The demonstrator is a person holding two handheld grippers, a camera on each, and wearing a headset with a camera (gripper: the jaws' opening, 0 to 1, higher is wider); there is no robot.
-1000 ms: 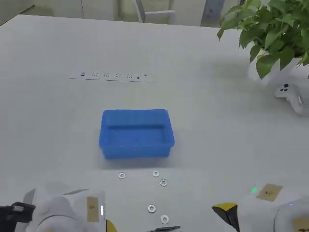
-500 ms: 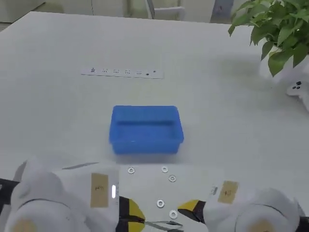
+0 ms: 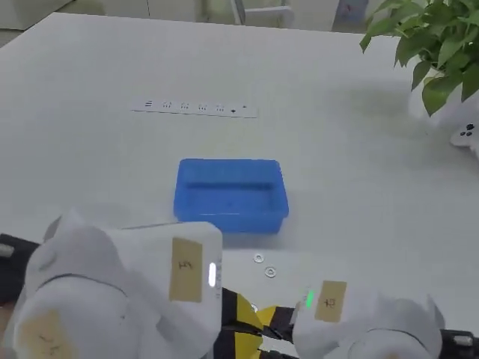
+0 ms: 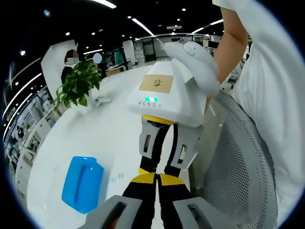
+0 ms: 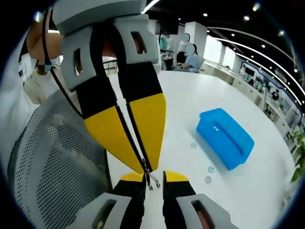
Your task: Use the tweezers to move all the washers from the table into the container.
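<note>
left tool: the left tool has its yellow jaws pinched narrow along the tweezers, which run lengthwise between them. it reads as holding them.
right tool: the right tool meets the left tool tip to tip, low in the head view. its jaws are narrow with a slim gap, and the free end of the tweezers sits in that gap. whether the jaws press on it cannot be told.
tweezers axis: the long axis follows the left tool's jaws and points out of its tips into the right tool, so it runs across from tool to tool rather than toward the washers.
key relation: the washers lie ahead of the meeting tips, on the far side from the person, between the tools and the container. the tweezers would likely have to swing forward to point at them.
washers: one washer and a second washer lie flat on the surface, near each other but apart, and clear of both tools. whether more lie under the tools cannot be told.
container: the blue container stands just beyond the washers, open side up. no washers can be made out inside it.
nearer tool: the two washers sit slightly toward the right tool's side, though both sets of tips are about equally near.
stage: judged as settling the grip on the tweezers, with no washer picked up yet.
</note>
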